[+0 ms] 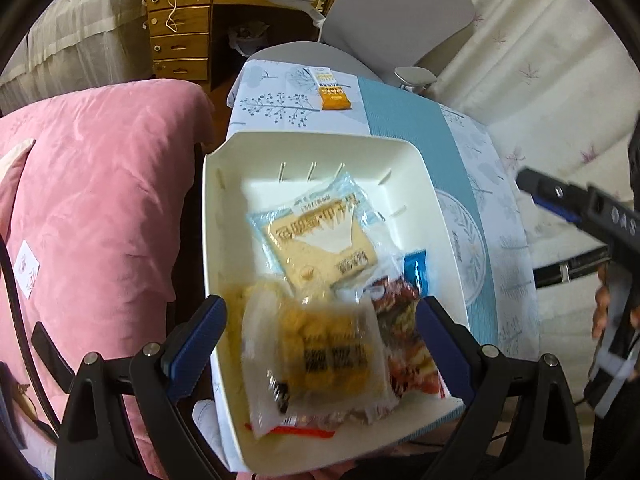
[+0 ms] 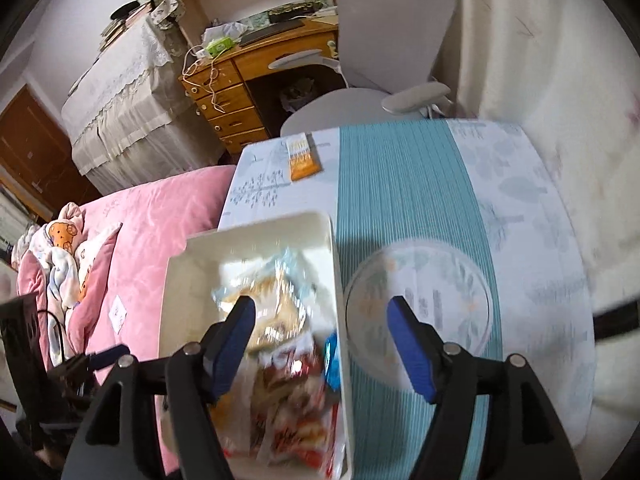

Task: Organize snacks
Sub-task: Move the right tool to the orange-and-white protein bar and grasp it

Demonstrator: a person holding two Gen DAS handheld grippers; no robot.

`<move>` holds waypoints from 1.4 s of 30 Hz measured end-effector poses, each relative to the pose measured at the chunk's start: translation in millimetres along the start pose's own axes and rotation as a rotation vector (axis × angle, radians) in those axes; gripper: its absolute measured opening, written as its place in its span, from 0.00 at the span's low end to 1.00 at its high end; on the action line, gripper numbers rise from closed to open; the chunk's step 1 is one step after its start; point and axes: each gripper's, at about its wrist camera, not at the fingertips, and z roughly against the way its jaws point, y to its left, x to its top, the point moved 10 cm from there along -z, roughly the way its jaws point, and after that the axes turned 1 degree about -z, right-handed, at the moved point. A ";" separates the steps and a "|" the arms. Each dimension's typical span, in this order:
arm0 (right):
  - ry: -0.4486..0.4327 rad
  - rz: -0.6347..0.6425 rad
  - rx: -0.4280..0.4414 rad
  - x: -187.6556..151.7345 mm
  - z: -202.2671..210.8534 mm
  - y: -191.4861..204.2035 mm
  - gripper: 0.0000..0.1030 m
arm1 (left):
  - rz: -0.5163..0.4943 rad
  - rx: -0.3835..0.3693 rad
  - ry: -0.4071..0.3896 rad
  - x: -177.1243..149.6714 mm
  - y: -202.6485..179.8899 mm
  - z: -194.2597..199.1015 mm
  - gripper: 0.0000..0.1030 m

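Note:
A white bin (image 1: 224,208) stands on the table and holds several snack packets: a pale cracker packet (image 1: 320,236), a clear packet of yellow snacks (image 1: 320,356), a red packet (image 1: 404,340) and a small blue packet (image 1: 416,272). My left gripper (image 1: 320,332) is open and hovers over the yellow packet, which looks blurred between the fingers. My right gripper (image 2: 320,344) is open above the bin's (image 2: 180,280) right wall, empty. An orange and white snack box (image 1: 334,88) lies at the table's far end; it also shows in the right wrist view (image 2: 304,158).
The table has a blue striped runner (image 2: 400,184) and a round floral mat (image 2: 420,304). A pink quilt (image 1: 100,200) lies to the left. A grey office chair (image 2: 392,40) and a wooden desk (image 1: 180,28) stand beyond the table.

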 end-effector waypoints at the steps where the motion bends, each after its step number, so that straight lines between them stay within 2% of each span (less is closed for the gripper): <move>1: 0.002 0.017 0.006 10.3 -6.5 -0.2 0.68 | 0.007 0.004 -0.002 5.0 -2.1 -3.4 0.92; 9: 0.001 0.128 0.048 85.9 -62.7 3.8 0.68 | 0.055 -0.005 -0.010 34.1 -16.2 -29.5 0.92; 15: -0.007 0.143 0.065 143.6 -109.0 5.0 0.68 | 0.063 0.000 -0.018 49.1 -18.4 -43.6 0.92; 20: 0.027 0.162 0.058 172.5 -160.6 10.7 0.68 | 0.094 -0.004 -0.023 54.9 -11.9 -52.5 0.92; 24: 0.061 0.194 0.053 182.2 -201.9 18.0 0.68 | 0.134 -0.011 -0.004 52.7 -3.5 -58.4 0.92; 28: 0.110 0.241 0.051 180.6 -242.2 29.3 0.68 | 0.194 -0.020 0.033 46.3 6.1 -66.1 0.92; 32: 0.147 0.305 0.013 174.6 -276.0 38.2 0.68 | 0.238 -0.024 0.059 40.4 13.1 -75.2 0.92; 36: 0.170 0.368 -0.012 168.8 -294.8 46.4 0.65 | 0.261 -0.028 0.071 38.1 16.2 -80.1 0.92; 39: 0.152 0.425 -0.058 169.2 -301.6 47.4 0.62 | 0.269 -0.026 0.074 37.8 18.6 -82.3 0.92; 42: 0.177 0.446 -0.051 165.4 -308.4 50.3 0.55 | 0.280 -0.029 0.076 36.8 21.0 -82.8 0.92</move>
